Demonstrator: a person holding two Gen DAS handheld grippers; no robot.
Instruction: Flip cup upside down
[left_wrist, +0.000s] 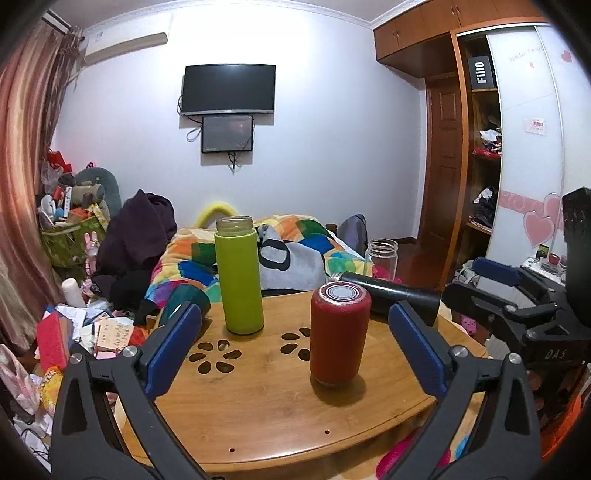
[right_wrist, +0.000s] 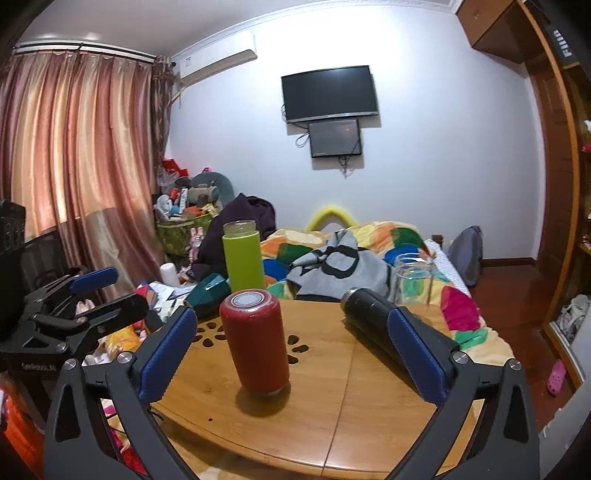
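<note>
A red cup (left_wrist: 340, 334) stands on the round wooden table (left_wrist: 258, 406) with its flat grey-ringed base up. It also shows in the right wrist view (right_wrist: 256, 341). My left gripper (left_wrist: 295, 349) is open and empty, its blue pads to either side of the red cup and nearer the camera. My right gripper (right_wrist: 291, 354) is open and empty, likewise in front of the red cup. A green cup (left_wrist: 240, 275) stands mouth up at the table's far left (right_wrist: 243, 256).
A black flask (left_wrist: 391, 293) lies on its side at the table's far right (right_wrist: 373, 317). A clear glass jar (left_wrist: 382, 258) stands behind it (right_wrist: 412, 278). A bed with a colourful quilt (left_wrist: 295, 243) lies beyond the table. Floor clutter (left_wrist: 74, 332) is left.
</note>
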